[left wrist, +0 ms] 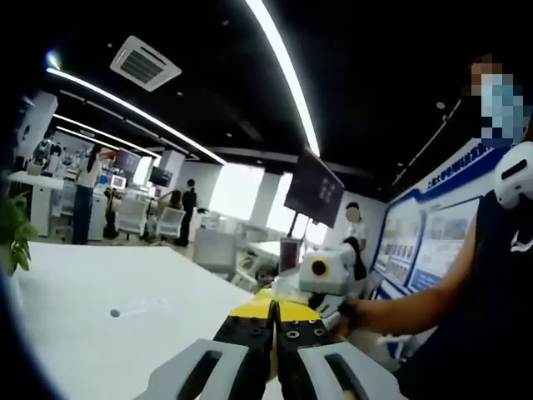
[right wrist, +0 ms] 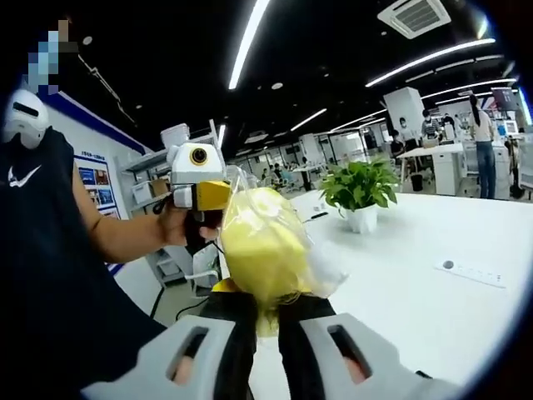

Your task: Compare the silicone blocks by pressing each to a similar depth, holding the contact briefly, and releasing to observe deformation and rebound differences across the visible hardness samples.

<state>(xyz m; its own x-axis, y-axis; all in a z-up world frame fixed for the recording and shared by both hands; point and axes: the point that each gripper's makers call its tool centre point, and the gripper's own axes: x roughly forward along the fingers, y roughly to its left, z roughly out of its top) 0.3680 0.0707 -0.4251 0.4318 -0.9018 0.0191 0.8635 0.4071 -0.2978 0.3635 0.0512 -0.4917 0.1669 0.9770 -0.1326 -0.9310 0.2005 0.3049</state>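
A yellow silicone block (right wrist: pixel 256 242) wrapped in a clear plastic bag is held up in the air, and my right gripper (right wrist: pixel 266 304) is shut on the bag's lower end. In the left gripper view my left gripper (left wrist: pixel 274 315) has its black, yellow-tipped jaws pressed together with nothing visible between them. The right gripper (left wrist: pixel 327 273) comes in from the right just beyond those tips, held by a hand. In the right gripper view the left gripper (right wrist: pixel 200 190) hangs close behind the bagged block on its left side, also in a hand.
A white table (right wrist: pixel 416 308) spreads below both grippers, with a potted plant (right wrist: pixel 360 190) and a flat white strip (right wrist: pixel 470 272) on it. The person's dark-shirted body (right wrist: pixel 50 275) stands close by. People and desks are far behind.
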